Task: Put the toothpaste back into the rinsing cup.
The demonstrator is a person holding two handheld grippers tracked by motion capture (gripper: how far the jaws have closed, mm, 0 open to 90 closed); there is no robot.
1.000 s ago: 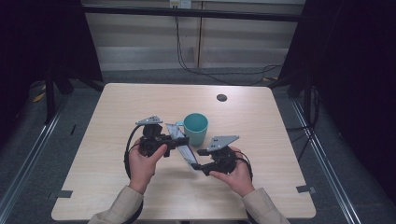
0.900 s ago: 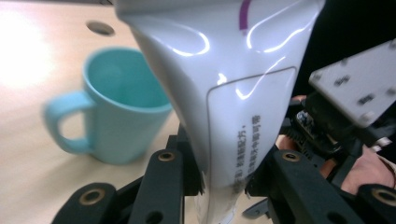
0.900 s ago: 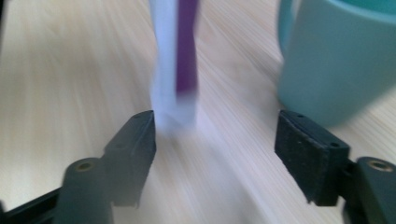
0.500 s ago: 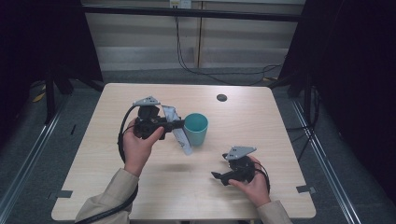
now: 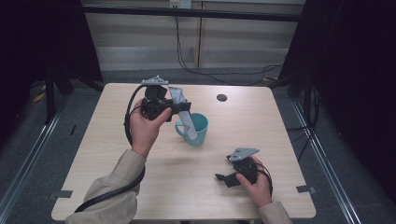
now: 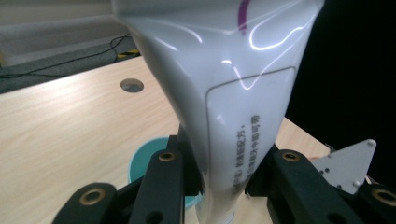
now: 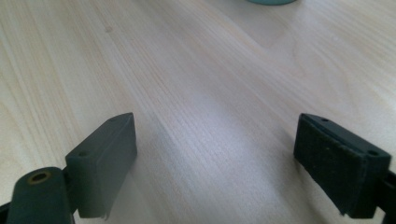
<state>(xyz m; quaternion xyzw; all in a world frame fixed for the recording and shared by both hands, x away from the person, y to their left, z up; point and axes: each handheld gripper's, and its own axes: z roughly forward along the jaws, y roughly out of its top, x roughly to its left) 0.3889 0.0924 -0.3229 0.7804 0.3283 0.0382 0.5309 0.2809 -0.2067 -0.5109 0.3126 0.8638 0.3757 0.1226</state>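
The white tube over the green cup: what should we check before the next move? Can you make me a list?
1. Left gripper shut tight on the white tube: ok, the jaws clamp its narrow end in the left gripper view.
2. Tube's lower end over the teal cup: ok, it hangs at the cup's mouth.
3. Cup upright on the table: ok.
4. Right gripper out of the way: ok, it is low near the table's front edge with open jaws that have just been opening, nothing between them.
5. Tube's cap off: cannot tell.
6. Anything inside the cup: cannot tell.
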